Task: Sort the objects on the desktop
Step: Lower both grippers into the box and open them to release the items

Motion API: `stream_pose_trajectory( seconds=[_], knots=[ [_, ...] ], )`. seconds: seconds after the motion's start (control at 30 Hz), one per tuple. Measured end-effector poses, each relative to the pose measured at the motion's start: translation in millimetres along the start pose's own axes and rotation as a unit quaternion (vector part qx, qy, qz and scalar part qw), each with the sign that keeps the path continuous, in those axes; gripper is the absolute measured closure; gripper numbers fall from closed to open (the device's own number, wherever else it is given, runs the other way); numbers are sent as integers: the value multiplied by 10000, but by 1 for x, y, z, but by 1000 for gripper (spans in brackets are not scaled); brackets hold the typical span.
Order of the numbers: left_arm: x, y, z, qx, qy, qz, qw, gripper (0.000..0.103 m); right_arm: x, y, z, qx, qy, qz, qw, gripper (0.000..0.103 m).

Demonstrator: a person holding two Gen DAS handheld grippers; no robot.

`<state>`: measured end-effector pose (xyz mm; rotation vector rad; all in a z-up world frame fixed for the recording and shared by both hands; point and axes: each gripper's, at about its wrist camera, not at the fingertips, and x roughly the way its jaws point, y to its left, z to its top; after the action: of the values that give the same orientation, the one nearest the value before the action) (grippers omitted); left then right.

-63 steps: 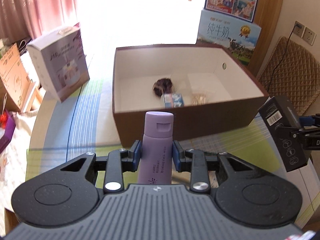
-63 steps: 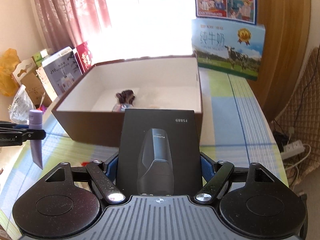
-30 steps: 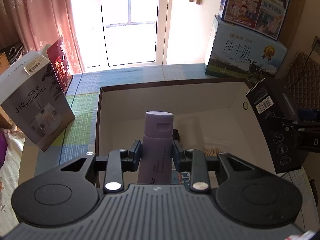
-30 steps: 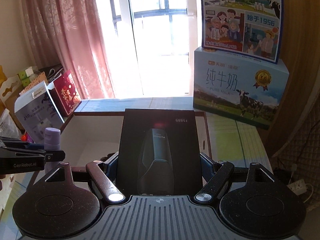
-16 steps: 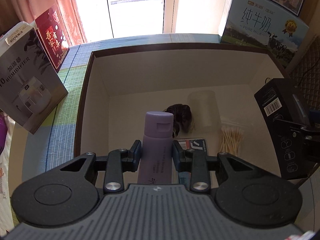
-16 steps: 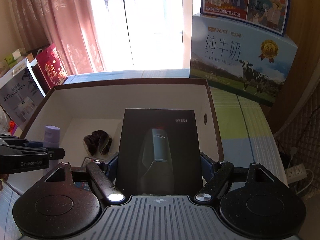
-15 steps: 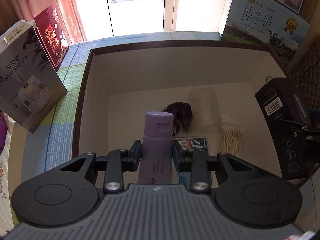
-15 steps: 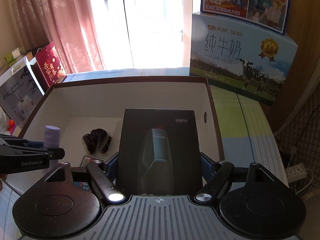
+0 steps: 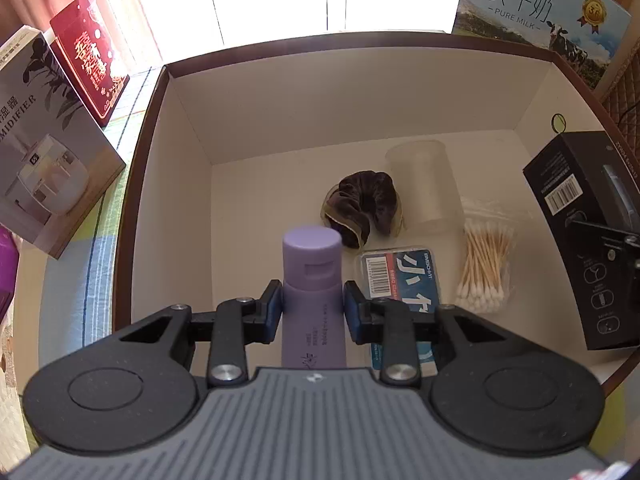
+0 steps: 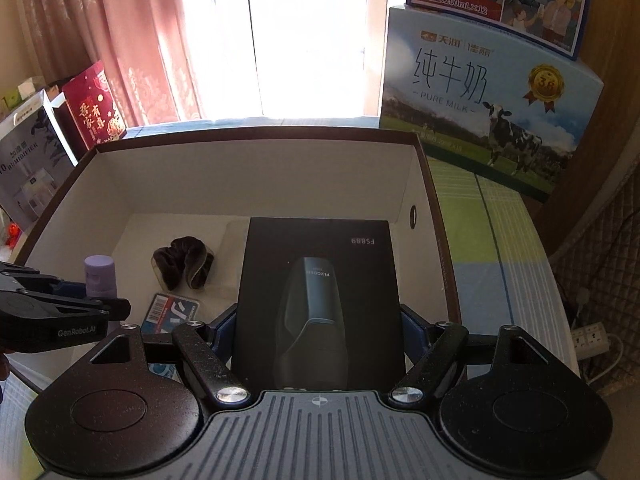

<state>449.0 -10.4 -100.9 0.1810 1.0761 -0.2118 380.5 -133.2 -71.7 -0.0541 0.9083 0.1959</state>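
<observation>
Both grippers have dropped closer to the brown box (image 9: 148,128) since the last frames; its white interior now fills most of the left wrist view.

Left gripper (image 9: 313,308): fingers pressed against both sides of the purple bottle (image 9: 313,292), bottle upright, cap up, held over the box's left-centre floor. Can't tell whether its base touches the floor.

Right gripper (image 10: 318,336): spread wide but clamped on the black shaver box (image 10: 320,288), "FS889" printed on its face, held above the right half of the box interior, near the right wall.

On the box floor: dark scrunchie (image 9: 362,204), clear plastic cup (image 9: 424,184) lying just right of it, bag of cotton swabs (image 9: 484,264) in front of the cup, blue card pack (image 9: 400,276) between bottle and swabs.

Outside the box: humidifier box (image 9: 44,148) and red gift bag (image 9: 90,66) on the left, milk carton (image 10: 480,100) behind right. Box sits on a striped tablecloth (image 10: 492,248).
</observation>
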Motion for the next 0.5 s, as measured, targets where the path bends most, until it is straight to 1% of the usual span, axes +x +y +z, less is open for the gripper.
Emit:
stream_pose_trajectory(
  seconds=[0.13,0.2,0.33,0.4,0.5],
  knots=[
    [-3,-1,2,34,-53,-35,10000,74,3,0,-1,4,28,-13,10000,27],
    [-5,-1,2,52,-87,-15,9999,64,3,-1,0,-2,37,-15,10000,27],
    [-6,0,2,50,-111,-1,9999,62,5,0,0,-32,55,-7,10000,27],
    [-7,0,3,44,-119,7,9999,57,6,0,-1,-36,70,-11,10000,27],
    [-10,0,2,46,-150,21,9999,54,7,-1,-1,-23,79,-29,10000,27]
  ],
)
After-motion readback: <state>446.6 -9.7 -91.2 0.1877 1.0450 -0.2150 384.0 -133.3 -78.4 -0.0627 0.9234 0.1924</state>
